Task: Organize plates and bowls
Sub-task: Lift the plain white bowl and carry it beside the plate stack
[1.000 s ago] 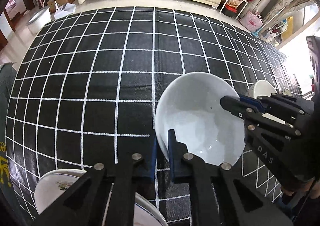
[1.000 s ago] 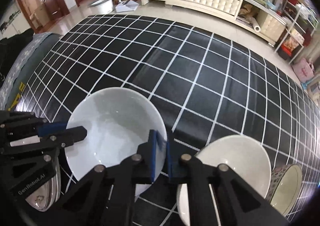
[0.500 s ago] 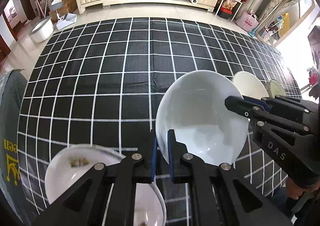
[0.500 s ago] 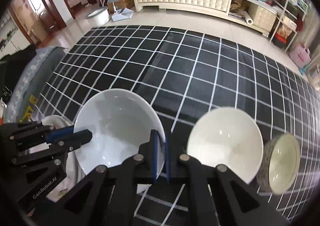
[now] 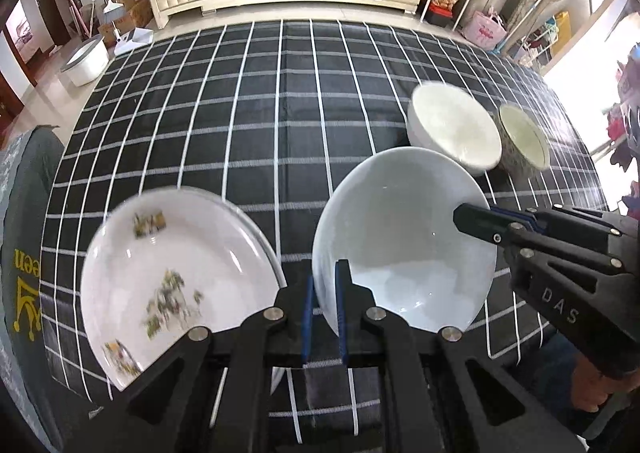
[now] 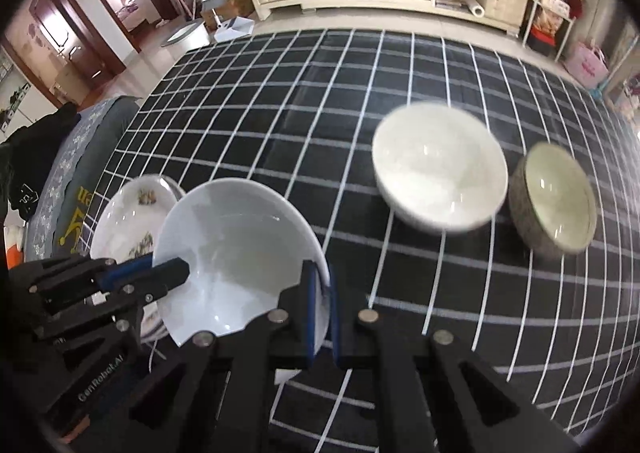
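- The large plain white ceramic bowl is held up over the black cloth with a white grid, gripped at two points on its rim.
- The left gripper is clenched on the bowl's near-left rim: the thin wall stands upright in the narrow slot between its two blue pads, one pad inside the bowl and one outside.
- The right gripper is clamped the same way on the opposite rim; in the left wrist view it comes in from the bowl's right side, its black tip reaching over the rim.
- Left of the bowl, a shallow white plate with green and brown floral print lies on the cloth, with the edge of another plate showing under it. In the right wrist view the bowl overlaps this plate.
- Beyond the bowl to the right stands a smaller cream-white round bowl, and just beside that a grey patterned bowl with a pale green inside.
- Writing: "DAS" on the right gripper's body, "GenRobot.AI" on the left gripper's body.
- Yellow letters "een" and a crown mark show on the grey fabric at the cloth's left edge.
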